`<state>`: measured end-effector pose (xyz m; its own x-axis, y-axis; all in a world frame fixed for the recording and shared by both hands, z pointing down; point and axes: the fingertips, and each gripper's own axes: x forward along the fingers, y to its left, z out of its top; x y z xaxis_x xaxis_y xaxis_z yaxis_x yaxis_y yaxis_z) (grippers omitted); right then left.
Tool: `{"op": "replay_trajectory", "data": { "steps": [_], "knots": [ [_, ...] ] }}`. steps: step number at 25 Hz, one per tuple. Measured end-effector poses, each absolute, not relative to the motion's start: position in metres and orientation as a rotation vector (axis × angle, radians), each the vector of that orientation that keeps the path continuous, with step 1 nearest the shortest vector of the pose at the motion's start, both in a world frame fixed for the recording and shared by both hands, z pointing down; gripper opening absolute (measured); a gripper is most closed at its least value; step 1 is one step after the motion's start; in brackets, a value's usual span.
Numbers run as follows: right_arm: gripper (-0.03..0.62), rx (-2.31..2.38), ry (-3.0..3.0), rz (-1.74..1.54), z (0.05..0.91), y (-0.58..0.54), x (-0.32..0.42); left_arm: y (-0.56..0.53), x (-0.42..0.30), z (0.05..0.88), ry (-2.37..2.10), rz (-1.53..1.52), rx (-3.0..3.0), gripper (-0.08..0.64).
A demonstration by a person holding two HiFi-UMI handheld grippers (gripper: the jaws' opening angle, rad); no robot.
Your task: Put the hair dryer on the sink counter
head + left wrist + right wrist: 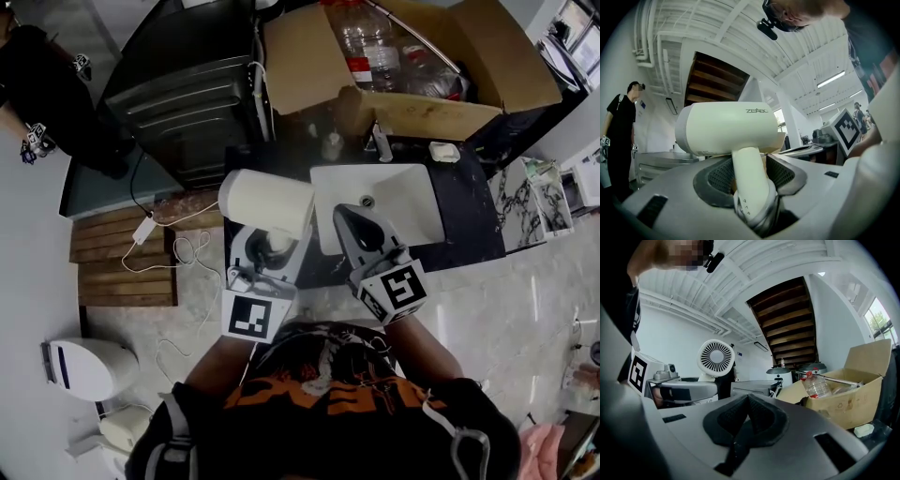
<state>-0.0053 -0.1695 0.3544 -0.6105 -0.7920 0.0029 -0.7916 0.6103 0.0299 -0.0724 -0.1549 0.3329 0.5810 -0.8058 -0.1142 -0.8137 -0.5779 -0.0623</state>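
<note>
White walls, a ribbed white ceiling, a wooden staircase overhead, pale marble floor

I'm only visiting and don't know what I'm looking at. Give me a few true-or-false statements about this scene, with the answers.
1. The left tongs grip the hair dryer by its handle. True.
2. The right tongs hold a bottle. False: they are shut with nothing between them.
3. The hair dryer lies on the sink counter. False: the left tongs hold it up in the air.
4. Plastic bottles lie in the cardboard box behind the sink. True.
</note>
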Motion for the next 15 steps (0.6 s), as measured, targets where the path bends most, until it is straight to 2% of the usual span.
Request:
{"op": "replay_trajectory", "data": {
  "steps": [15],
  "knots": [
    [0.014,1.251,-2.753,0.07,0.406,-0.217,-0.053,-0.206,-0.136,0.41,1.597,-0.086,-2.718,0.225]
  ]
}}
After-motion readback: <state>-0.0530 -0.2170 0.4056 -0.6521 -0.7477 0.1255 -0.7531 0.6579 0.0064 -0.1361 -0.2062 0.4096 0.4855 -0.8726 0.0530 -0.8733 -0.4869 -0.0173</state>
